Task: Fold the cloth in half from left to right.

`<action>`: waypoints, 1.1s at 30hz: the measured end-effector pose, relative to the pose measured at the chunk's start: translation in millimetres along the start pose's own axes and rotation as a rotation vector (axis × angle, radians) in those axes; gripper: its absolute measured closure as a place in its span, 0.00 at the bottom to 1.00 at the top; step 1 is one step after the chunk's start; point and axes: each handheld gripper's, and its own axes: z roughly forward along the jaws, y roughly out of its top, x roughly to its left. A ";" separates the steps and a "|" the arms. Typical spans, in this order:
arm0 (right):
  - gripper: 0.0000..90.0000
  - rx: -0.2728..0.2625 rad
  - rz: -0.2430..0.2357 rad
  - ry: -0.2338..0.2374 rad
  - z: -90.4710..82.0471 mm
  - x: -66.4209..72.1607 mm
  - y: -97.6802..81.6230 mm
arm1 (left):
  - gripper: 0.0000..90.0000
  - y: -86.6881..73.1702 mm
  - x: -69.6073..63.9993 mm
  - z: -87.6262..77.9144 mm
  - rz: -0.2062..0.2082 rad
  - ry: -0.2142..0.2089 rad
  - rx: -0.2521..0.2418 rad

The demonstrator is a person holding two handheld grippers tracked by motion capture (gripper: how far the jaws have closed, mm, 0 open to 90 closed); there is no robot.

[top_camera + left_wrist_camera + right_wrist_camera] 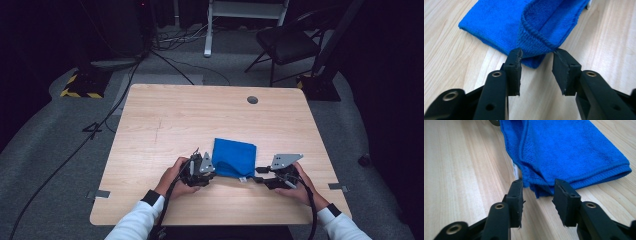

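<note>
A folded blue cloth (234, 156) lies flat on the wooden table (165, 115), near its front middle. My left gripper (213, 173) sits at the cloth's front left corner, held in a hand with a white sleeve. In the left gripper view the cloth (524, 22) has a rolled hem, and its corner lies just at the tips of the left gripper (537, 53), whose jaws stand apart without pressing it. My right gripper (256, 179) is at the front right corner. There the cloth (569, 150) reaches the right gripper (538, 183), also open, with a small white tag (515, 170) beside it.
A round cable hole (252, 99) sits near the table's far edge. Behind the table stand a black chair (287, 42) and a white frame (207, 30), with cables (100, 125) across the grey floor. Bare wood surrounds the cloth.
</note>
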 end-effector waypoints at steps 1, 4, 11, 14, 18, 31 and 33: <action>0.65 -0.002 0.003 -0.005 -1.9 0.4 -0.7 | 0.61 -1.0 0.1 -1.2 -0.002 0.002 0.000; 0.61 -0.008 0.016 -0.016 -7.5 0.7 -2.9 | 0.59 -6.3 1.0 -7.3 -0.019 0.002 0.001; 0.52 -0.046 0.060 -0.066 -21.1 -4.1 -6.6 | 0.45 -15.5 8.1 -21.2 -0.085 0.028 -0.016; 0.47 -0.055 0.080 -0.106 -20.0 -8.0 -4.0 | 0.34 -13.0 16.3 -21.1 -0.159 0.047 -0.046; 0.46 -0.052 0.087 -0.137 -16.8 -10.2 -1.2 | 0.33 -8.4 19.1 -18.1 -0.168 0.081 -0.053; 0.39 -0.022 0.048 -0.142 16.4 -11.2 25.1 | 0.23 14.4 48.5 7.4 -0.217 0.030 -0.087; 0.39 -0.004 0.040 -0.133 20.4 -8.9 24.2 | 0.23 18.5 43.8 15.7 -0.178 0.012 -0.063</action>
